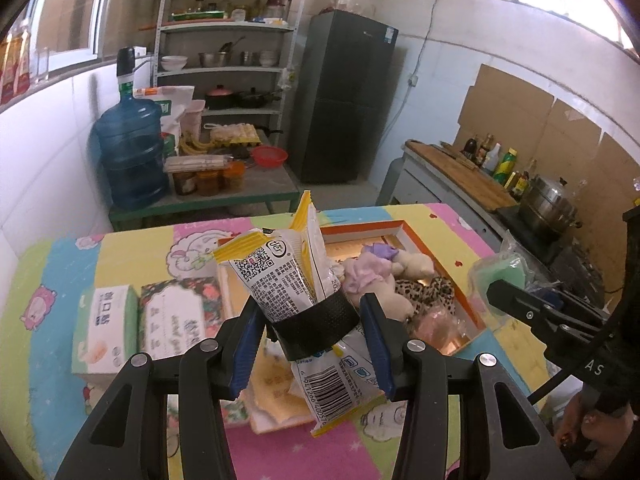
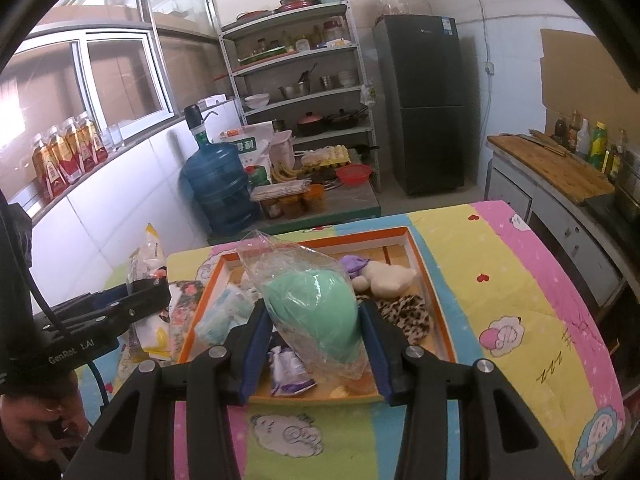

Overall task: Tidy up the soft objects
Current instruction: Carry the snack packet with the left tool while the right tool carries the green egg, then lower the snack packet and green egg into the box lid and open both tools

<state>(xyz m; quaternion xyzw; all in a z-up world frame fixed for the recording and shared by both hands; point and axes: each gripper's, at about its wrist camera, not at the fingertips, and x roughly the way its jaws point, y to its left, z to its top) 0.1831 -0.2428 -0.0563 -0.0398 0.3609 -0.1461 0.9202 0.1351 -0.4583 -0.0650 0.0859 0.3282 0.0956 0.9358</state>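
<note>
My left gripper (image 1: 312,328) is shut on a bundle of white-and-yellow packets (image 1: 288,276) bound with black tape, held above the table left of the orange-rimmed tray (image 1: 404,232). My right gripper (image 2: 314,320) is shut on a green sponge in a clear plastic bag (image 2: 316,304), held over the tray (image 2: 420,256). The tray holds a cream plush toy (image 2: 390,280), a purple cloth (image 2: 354,265), a leopard-print cloth (image 2: 408,316) and small packets (image 2: 290,372). The bagged sponge also shows in the left wrist view (image 1: 500,272).
Two tissue packs (image 1: 108,328) (image 1: 176,320) lie on the colourful tablecloth left of the tray. Behind the table stand a blue water jug (image 1: 130,152), a low green table, a shelf rack (image 1: 228,64) and a dark fridge (image 1: 344,96). A counter with bottles and a pot (image 1: 548,204) runs along the right.
</note>
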